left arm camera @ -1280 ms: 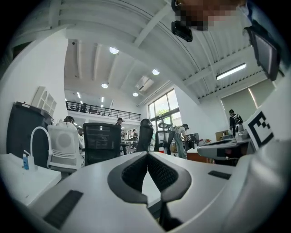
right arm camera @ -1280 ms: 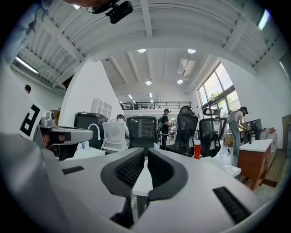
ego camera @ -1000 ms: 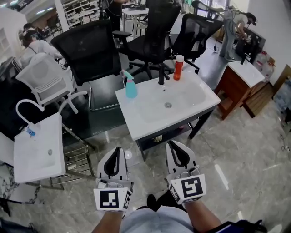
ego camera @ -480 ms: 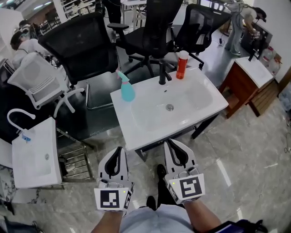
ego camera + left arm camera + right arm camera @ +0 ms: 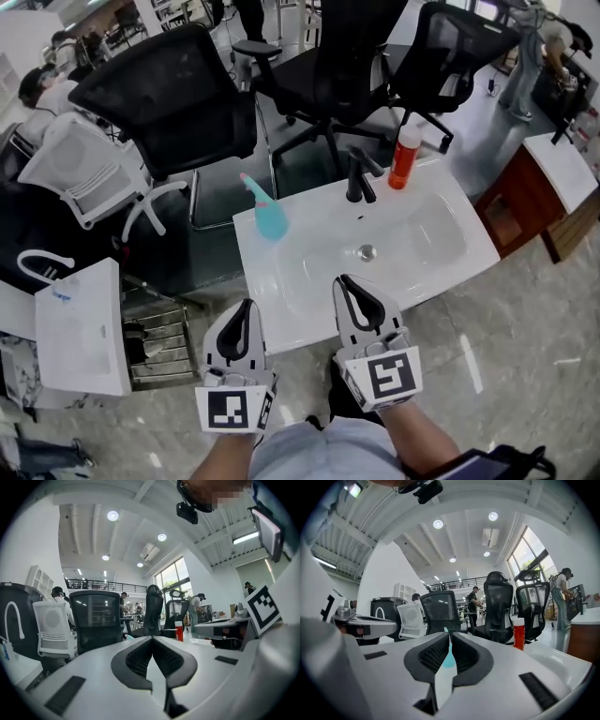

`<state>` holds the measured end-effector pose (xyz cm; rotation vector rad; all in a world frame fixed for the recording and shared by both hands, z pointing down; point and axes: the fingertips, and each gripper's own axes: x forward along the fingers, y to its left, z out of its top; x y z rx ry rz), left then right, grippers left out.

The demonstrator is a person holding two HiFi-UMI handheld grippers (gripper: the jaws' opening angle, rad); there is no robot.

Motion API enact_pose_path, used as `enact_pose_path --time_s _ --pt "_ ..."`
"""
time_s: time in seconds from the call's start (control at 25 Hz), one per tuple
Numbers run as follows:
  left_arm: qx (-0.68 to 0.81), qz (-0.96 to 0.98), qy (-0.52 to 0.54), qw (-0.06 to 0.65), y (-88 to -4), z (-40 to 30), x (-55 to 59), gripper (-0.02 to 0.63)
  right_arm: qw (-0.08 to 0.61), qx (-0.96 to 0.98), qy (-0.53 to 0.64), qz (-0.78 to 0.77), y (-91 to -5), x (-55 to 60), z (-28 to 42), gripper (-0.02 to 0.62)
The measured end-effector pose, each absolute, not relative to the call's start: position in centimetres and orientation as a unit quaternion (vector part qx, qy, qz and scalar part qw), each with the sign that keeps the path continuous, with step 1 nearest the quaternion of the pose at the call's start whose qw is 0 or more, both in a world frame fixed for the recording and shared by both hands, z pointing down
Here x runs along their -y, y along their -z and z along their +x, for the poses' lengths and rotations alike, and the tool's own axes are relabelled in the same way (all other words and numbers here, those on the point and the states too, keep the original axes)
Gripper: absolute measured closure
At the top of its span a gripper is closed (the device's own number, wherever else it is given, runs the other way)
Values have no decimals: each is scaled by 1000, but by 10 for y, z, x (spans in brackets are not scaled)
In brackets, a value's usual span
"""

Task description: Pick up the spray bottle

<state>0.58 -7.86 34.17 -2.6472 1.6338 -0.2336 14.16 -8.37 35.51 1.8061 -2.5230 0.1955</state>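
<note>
Closer now to the worktop (image 5: pixel 281 291), left claw (image 5: pixel 246 307) and right claw (image 5: pixel 345 283) are shut and empty, spray bottle (image 5: pixel 270 217) untouched at its back-left corner.

Spray bottle (image 5: pixel 270 219) at left of sink counter (image 5: pixel 309 277), faucet (image 5: pixel 357 181) behind drain (image 5: pixel 367 251), chairs (image 5: pixel 173 103) beyond.

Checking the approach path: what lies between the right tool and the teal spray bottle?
Head view: only bare glossy white sink top lies between the right tool and the teal plastic spray bottle.
</note>
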Motion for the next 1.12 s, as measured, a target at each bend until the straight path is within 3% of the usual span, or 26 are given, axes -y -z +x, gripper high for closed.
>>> enact_pose_path --time_s 0.48,1.12 --pt "-584 -809 29 49 -304 -4 147 588 12 855 -13 518 -322 173 127 561" --pt "-590 -806 43 10 -345 -55 219 588 39 866 -37 498 -364 242 78 533"
